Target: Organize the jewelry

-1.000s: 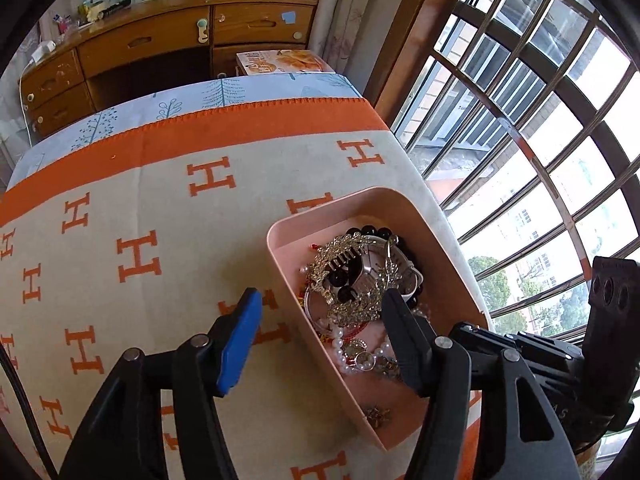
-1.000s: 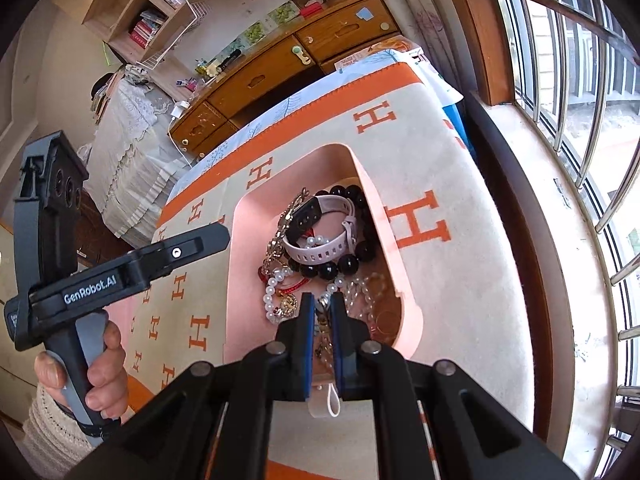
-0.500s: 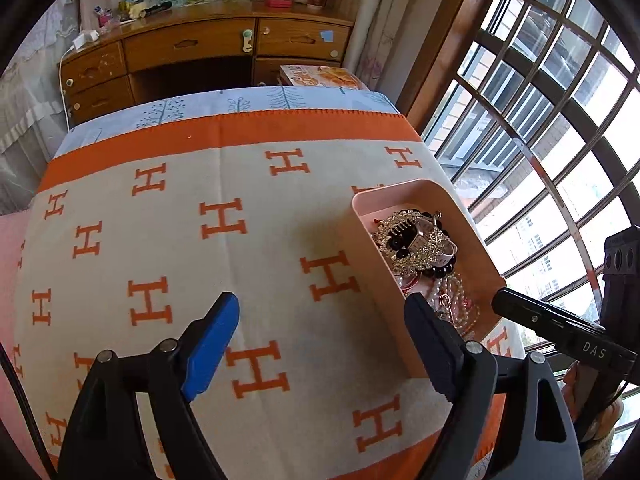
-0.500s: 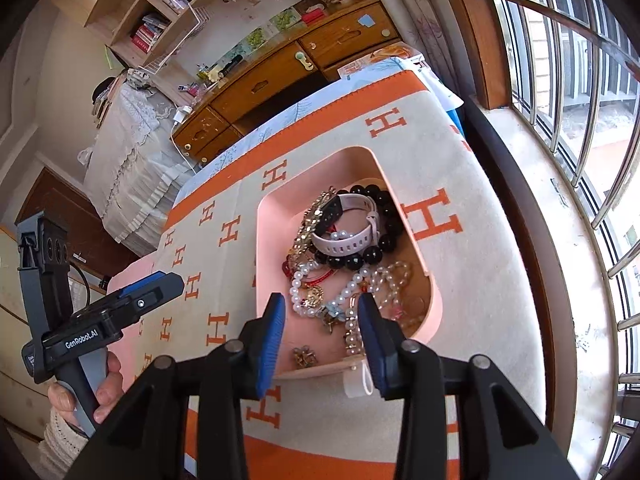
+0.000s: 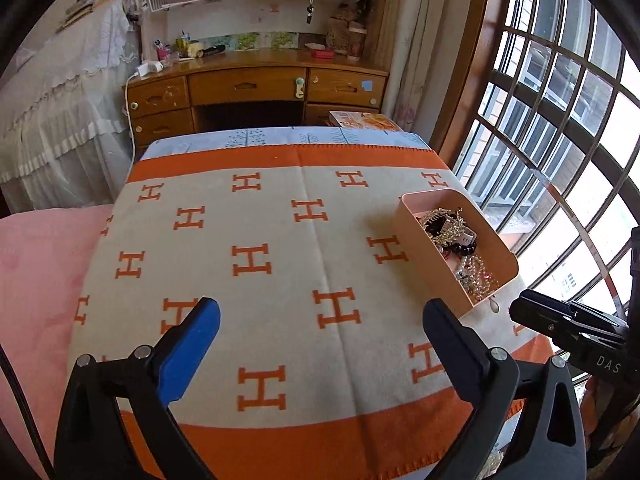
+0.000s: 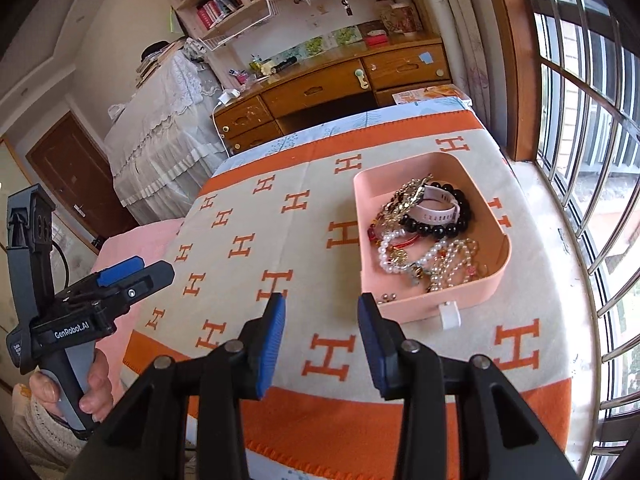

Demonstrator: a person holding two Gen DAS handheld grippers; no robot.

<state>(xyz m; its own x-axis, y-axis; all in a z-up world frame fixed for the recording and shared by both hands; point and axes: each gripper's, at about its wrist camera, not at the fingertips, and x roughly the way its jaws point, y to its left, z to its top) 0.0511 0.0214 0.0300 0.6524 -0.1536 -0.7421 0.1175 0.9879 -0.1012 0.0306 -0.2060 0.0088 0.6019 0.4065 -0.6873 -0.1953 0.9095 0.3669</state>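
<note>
The pale pink, round-cornered plastic tray [image 6: 496,280] sits at about two o'clock on the cream blanket with orange H letters [image 6: 248,248] in the right wrist view, close to the edge nearest the barred window [image 6: 592,128]. A careless nudge there could, I judge, slide the light tray on the soft woven cloth toward that edge. Inside it the jewelry lies heaped: a white strap watch [image 6: 434,210], a bracelet of glossy black round beads [image 6: 436,228], a string of small white pearls [image 6: 388,252], a gold filigree hair comb [image 6: 406,196] and clear faceted bead strands [image 6: 456,264]. Strands cross one another, so lifting one piece may well drag its neighbours out or snag the comb's teeth.

The left claw [image 5: 320,332] has just been opening and stands spread very wide, nothing between its blue-padded fingers, over bare blanket at about nine o'clock from the tray. The right claw [image 6: 322,332] has opened part-way within the last second and holds nothing; it hangs just short of the tray's near wall, at roughly seven o'clock from it. Smooth round beads may slip from flat pads.
</note>
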